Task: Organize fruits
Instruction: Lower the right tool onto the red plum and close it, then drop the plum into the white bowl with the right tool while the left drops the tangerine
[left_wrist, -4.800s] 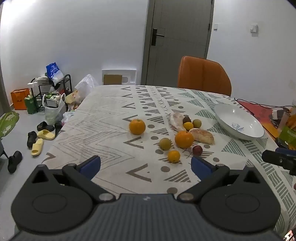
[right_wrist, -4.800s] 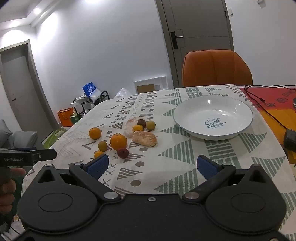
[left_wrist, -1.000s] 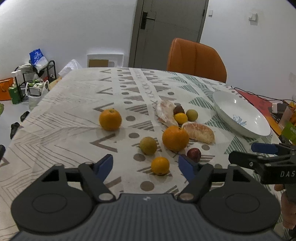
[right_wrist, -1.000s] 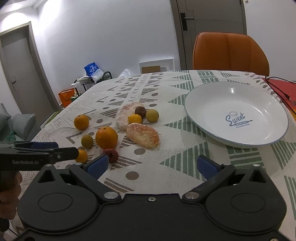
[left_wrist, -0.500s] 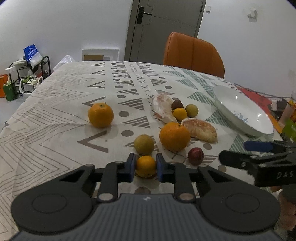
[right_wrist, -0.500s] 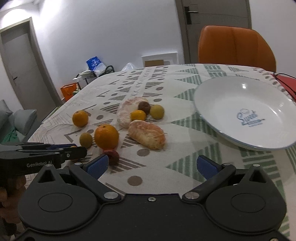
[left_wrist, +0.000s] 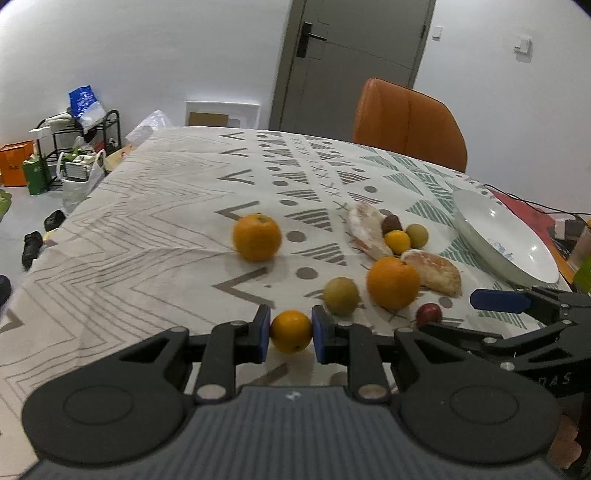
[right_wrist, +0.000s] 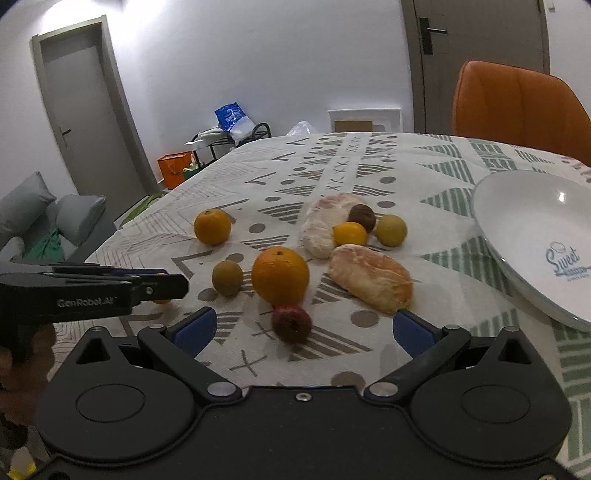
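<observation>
Orange, yellow-green and dark red fruit on patterned cloth.
Small orange bright orange between blue pads of black left tool. Right tool likewise black with blue pads. Two bigger oranges: left orange and mid orange, both deep orange. Green fruit dull yellow-green; another the same shade. Red fruit dark red. Brown fruit dark brown beside a yellow fruit. Peeled wedges pale pink and cream. Plate white, thin grey-blue rim, blue "Sweet" lettering. Cloth off-white with grey chevrons, dots, crosses, and green striped triangles. Chair orange.
</observation>
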